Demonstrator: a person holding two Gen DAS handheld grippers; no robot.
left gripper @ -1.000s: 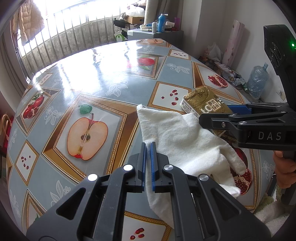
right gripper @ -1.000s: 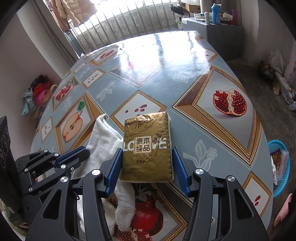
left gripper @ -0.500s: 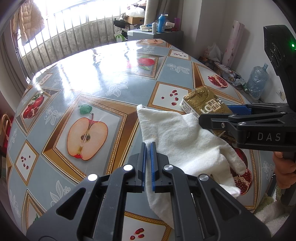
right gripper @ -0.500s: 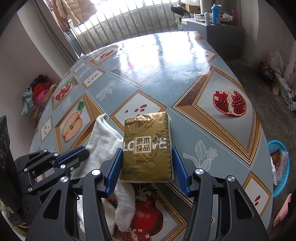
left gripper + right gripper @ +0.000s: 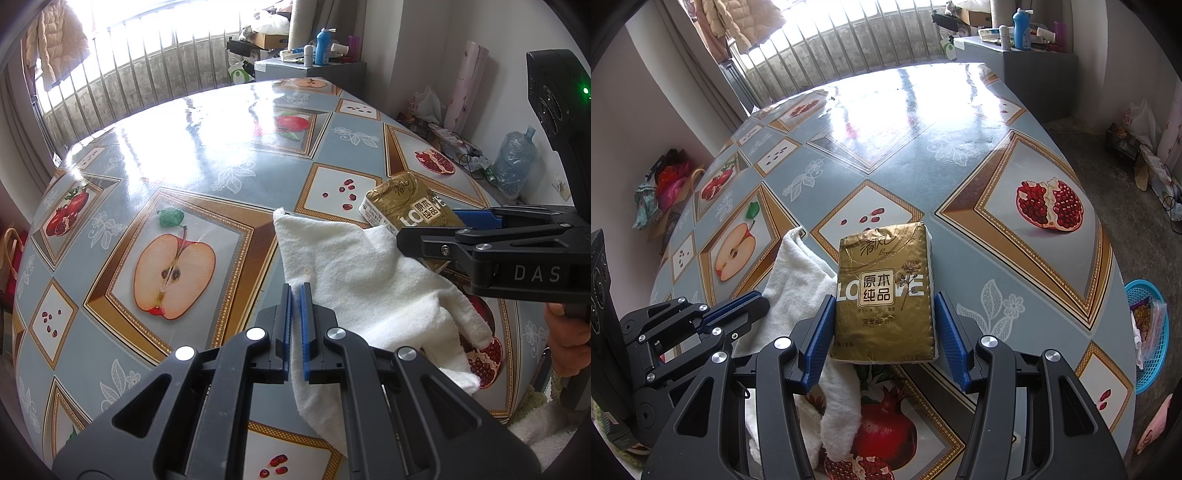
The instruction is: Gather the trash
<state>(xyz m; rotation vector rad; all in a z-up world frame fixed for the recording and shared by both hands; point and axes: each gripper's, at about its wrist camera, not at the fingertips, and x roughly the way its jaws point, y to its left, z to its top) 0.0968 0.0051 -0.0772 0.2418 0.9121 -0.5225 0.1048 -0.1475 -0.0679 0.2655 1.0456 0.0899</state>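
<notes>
A gold tissue packet (image 5: 882,291) with printed characters lies partly on a white towel (image 5: 798,273) on the fruit-patterned tablecloth (image 5: 960,122). My right gripper (image 5: 884,302) straddles the packet's near half, its blue pads against both long sides, shut on it. In the left wrist view the packet (image 5: 402,206) pokes out past the right gripper (image 5: 430,225), tilted. My left gripper (image 5: 295,291) is shut, with the left edge of the towel (image 5: 362,266) showing between its pads. From the right wrist view the left gripper (image 5: 759,297) sits over the towel's left side.
The table's right edge (image 5: 1115,280) drops to the floor, where a blue basket (image 5: 1148,332) holds scraps. A grey cabinet (image 5: 1034,70) with bottles stands beyond the table. A water jug (image 5: 513,166) sits on the floor. A person's hand (image 5: 565,339) holds the right gripper's handle.
</notes>
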